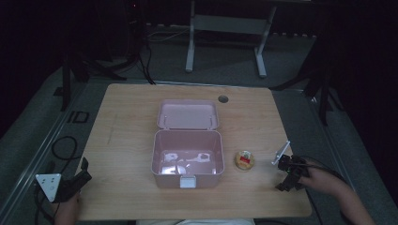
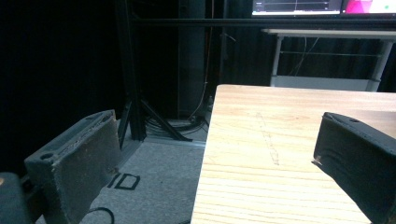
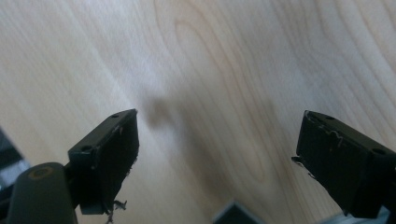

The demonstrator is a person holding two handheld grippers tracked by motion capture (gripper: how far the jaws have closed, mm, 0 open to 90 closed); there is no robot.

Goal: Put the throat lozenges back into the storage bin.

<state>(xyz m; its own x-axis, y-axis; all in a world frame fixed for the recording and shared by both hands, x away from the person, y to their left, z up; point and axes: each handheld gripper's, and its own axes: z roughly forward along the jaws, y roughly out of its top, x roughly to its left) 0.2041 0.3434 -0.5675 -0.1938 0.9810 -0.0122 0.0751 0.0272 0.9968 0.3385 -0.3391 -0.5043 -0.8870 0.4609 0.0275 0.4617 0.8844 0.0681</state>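
We see a light wooden table [image 1: 126,140] in a dark room. Around it lies grey carpet [image 1: 37,126], and black stands and cables [image 1: 141,61] rise on the far left. Beyond the far edge stands a white table frame [image 1: 190,42] with two legs. A small round hole [image 1: 223,99] sits in the table top near the far edge.

In the middle of the table is a pink box [image 1: 186,161] with its lid [image 1: 188,114] laid open toward the far side. Some pale, shiny things lie inside on the bottom, and we cannot tell what they are. A white latch [image 1: 188,182] hangs on its near wall.

Just to the right of the box sits a small round snack [image 1: 244,160], tan with a bit of red on top. It rests on the bare wood, close to the box but not touching it.

The right gripper [image 1: 287,176] is at the near right of the table, a little way right of the snack. In the right gripper view its jaws stand wide apart above bare wood, with nothing between them.

The left gripper [image 1: 77,180] is at the near left corner, far from the box. In the left gripper view its jaws stand wide apart too, one over the carpet and one over the table edge, and they hold nothing.
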